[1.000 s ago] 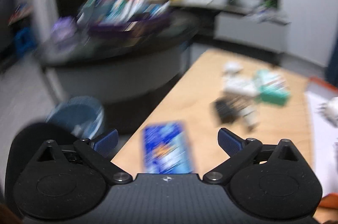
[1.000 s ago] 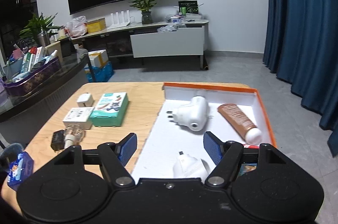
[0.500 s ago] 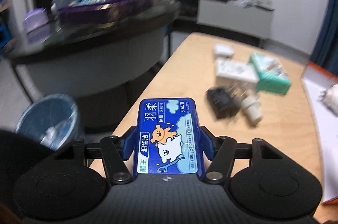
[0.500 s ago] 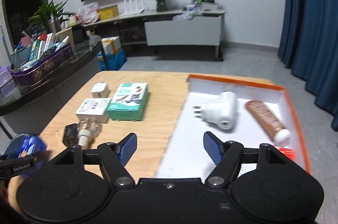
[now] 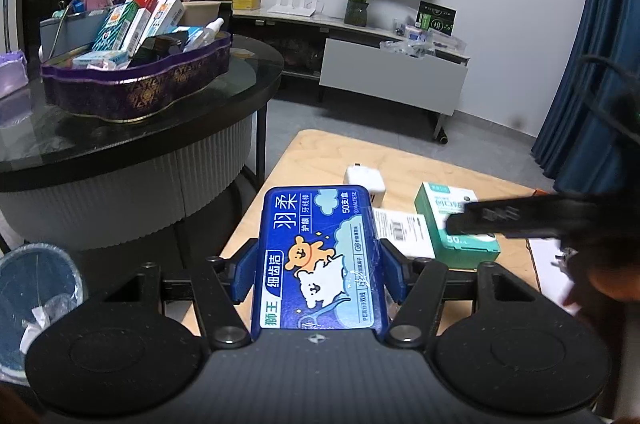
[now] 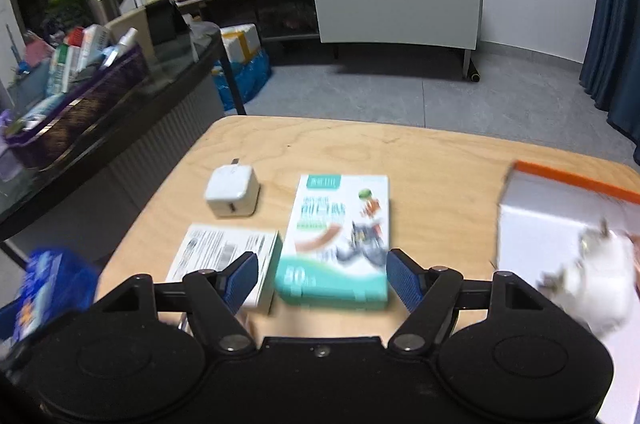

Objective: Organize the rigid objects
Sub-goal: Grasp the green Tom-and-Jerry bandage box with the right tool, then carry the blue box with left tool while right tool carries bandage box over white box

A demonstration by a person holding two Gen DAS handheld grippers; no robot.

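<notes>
My left gripper (image 5: 316, 272) is shut on a blue floss-pick box (image 5: 320, 256) and holds it above the near left corner of the wooden table (image 6: 420, 152). The same blue box (image 6: 48, 288) shows blurred at the left of the right wrist view. My right gripper (image 6: 320, 276) hovers over a green and white box (image 6: 336, 244). Its jaws are opening and straddle the box's near end, and the pads do not touch it. In the left wrist view the right gripper's dark finger (image 5: 520, 220) crosses that green box (image 5: 452, 220).
A white charger cube (image 6: 232, 194) and a white labelled box (image 6: 228, 256) lie left of the green box. An orange-rimmed white tray (image 6: 572, 180) with a white plug adapter (image 6: 596, 284) sits right. A purple basket (image 5: 132, 84) on a black round table and a blue bin (image 5: 36, 296) stand left.
My left gripper closed on the blue box and now holds it off the table. My right gripper swung left from above the tray to above the green box.
</notes>
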